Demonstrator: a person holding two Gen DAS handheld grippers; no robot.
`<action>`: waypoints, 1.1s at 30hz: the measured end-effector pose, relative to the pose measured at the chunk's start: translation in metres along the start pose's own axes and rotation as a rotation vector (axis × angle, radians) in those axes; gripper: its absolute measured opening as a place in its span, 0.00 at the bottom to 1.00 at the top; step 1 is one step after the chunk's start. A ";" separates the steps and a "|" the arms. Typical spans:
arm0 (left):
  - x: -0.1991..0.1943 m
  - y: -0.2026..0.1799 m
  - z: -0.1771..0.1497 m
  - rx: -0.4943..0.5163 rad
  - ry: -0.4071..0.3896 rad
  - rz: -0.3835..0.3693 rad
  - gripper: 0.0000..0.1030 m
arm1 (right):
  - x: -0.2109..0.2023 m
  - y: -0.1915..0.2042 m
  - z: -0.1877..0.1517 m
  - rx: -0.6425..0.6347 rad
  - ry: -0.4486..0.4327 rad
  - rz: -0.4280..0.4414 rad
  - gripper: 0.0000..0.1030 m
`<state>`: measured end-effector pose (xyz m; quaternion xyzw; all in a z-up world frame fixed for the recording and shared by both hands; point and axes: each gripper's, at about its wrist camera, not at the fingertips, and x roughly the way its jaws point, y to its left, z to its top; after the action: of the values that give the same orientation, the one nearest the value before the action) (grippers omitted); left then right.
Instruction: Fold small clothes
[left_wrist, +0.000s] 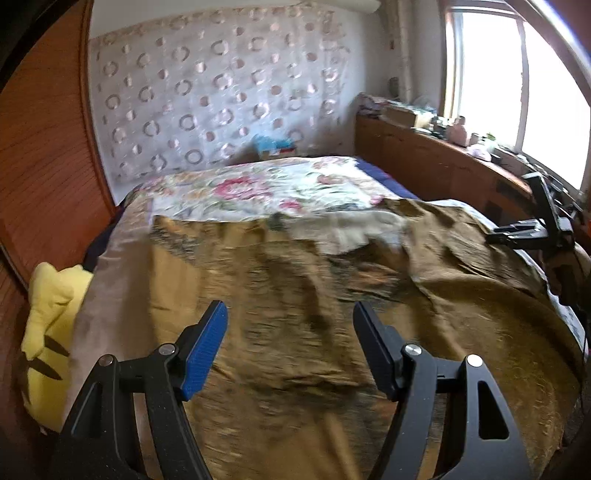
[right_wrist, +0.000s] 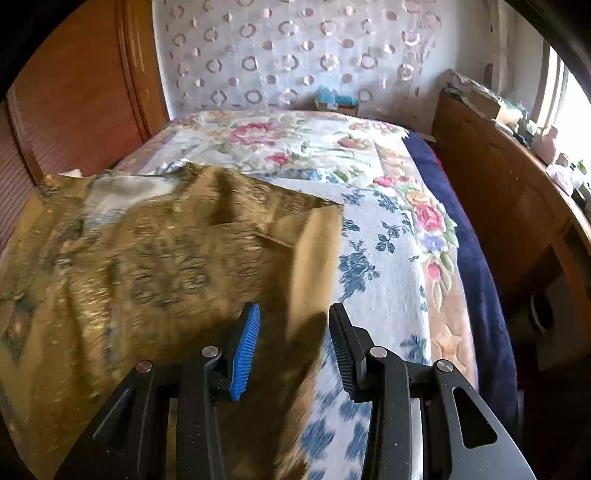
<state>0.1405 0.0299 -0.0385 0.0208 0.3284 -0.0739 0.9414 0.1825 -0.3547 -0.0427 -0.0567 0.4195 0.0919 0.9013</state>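
Observation:
A golden-brown patterned garment (left_wrist: 295, 280) lies spread and wrinkled over the bed, with a pale lining patch (left_wrist: 354, 229) showing near its far edge. My left gripper (left_wrist: 290, 314) is open and empty, hovering above the garment's near part. In the right wrist view the same garment (right_wrist: 155, 266) covers the left half, its right edge (right_wrist: 321, 251) folded over. My right gripper (right_wrist: 293, 314) is open and empty above that right edge. The right gripper also shows in the left wrist view (left_wrist: 524, 230) at the far right.
A floral bedspread (right_wrist: 369, 221) covers the bed, with a dark blue blanket (right_wrist: 469, 258) along its right side. A yellow plush toy (left_wrist: 48, 332) lies at the bed's left edge. A wooden cabinet (left_wrist: 436, 162) with clutter stands right; a wooden wardrobe (left_wrist: 44, 155) stands left.

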 end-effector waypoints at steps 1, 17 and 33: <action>0.002 0.007 0.003 -0.008 0.003 0.009 0.69 | 0.004 -0.001 0.002 0.000 0.002 0.001 0.39; 0.053 0.081 0.027 -0.076 0.081 0.088 0.63 | 0.025 -0.014 0.014 -0.001 -0.020 0.010 0.11; 0.093 0.101 0.054 -0.066 0.148 0.083 0.54 | 0.038 -0.024 0.026 0.004 -0.034 0.034 0.42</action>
<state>0.2610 0.1129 -0.0547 0.0090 0.3981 -0.0221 0.9170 0.2312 -0.3692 -0.0543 -0.0464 0.4049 0.1072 0.9068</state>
